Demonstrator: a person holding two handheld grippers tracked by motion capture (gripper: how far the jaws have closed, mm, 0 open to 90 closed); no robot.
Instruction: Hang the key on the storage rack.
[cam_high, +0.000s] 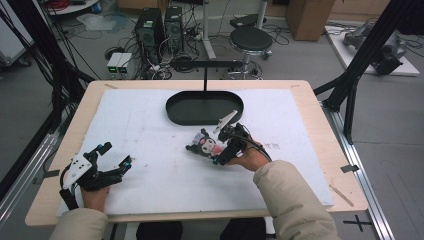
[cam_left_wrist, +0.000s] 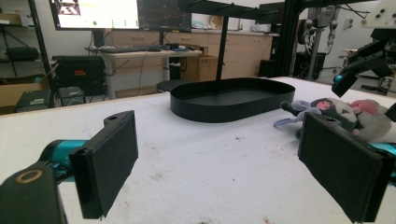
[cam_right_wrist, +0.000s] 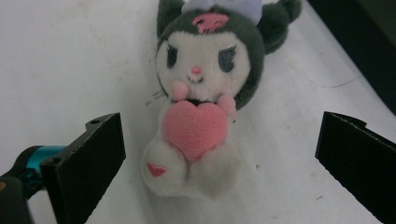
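Right gripper view: a fluffy plush toy (cam_right_wrist: 201, 107) with a pink felt heart is framed, untouched, by the right tool (cam_right_wrist: 219, 154), its flat black jaws spread apart.

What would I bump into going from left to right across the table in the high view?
Left tool → plush toy → right tool, right beside the toy and over it.
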